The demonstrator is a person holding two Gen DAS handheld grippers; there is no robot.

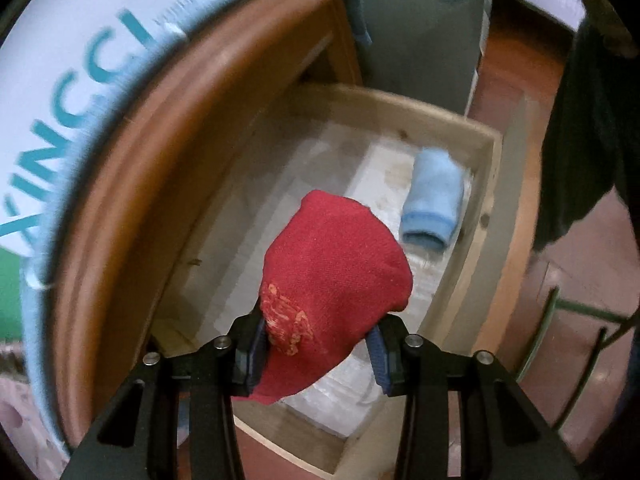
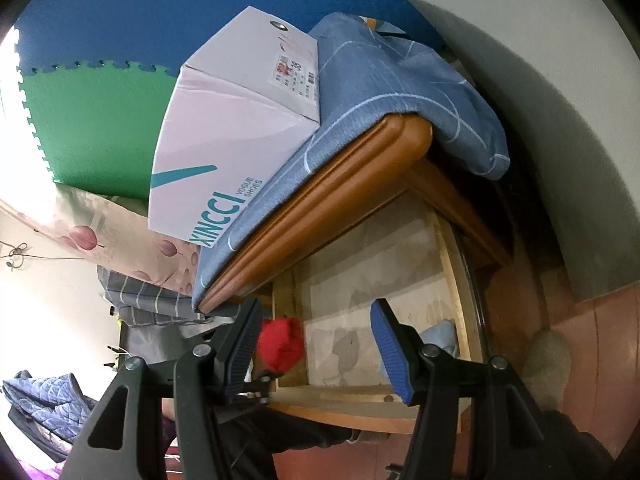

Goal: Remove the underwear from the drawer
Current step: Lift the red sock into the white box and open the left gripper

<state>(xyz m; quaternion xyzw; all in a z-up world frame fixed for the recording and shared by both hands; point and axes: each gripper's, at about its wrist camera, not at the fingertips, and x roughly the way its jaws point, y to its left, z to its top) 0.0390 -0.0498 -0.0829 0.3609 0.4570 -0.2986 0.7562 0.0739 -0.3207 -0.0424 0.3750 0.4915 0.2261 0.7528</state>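
A red piece of underwear [image 1: 336,264] hangs above the open wooden drawer [image 1: 400,108], and my left gripper [image 1: 320,344] is shut on its lower edge, with blue pads pressing both sides. On the drawer's pale lining to the right lies a rolled light blue garment [image 1: 434,200]. In the right wrist view the same red underwear [image 2: 280,344] shows just behind my left finger. My right gripper [image 2: 316,344] is open over the drawer [image 2: 448,264] front with nothing between its pads. A corner of the light blue garment [image 2: 440,336] peeks out behind the right finger.
The nightstand's brown top edge [image 1: 168,152] overhangs the drawer and carries a white shoe box [image 2: 224,132] and a blue checked cloth [image 2: 400,80]. A grey panel [image 2: 560,120] stands on the right. Dark clothing [image 1: 580,140] and a green wire rack [image 1: 560,332] flank the drawer. A person's socked foot [image 2: 548,360] rests on the red floor.
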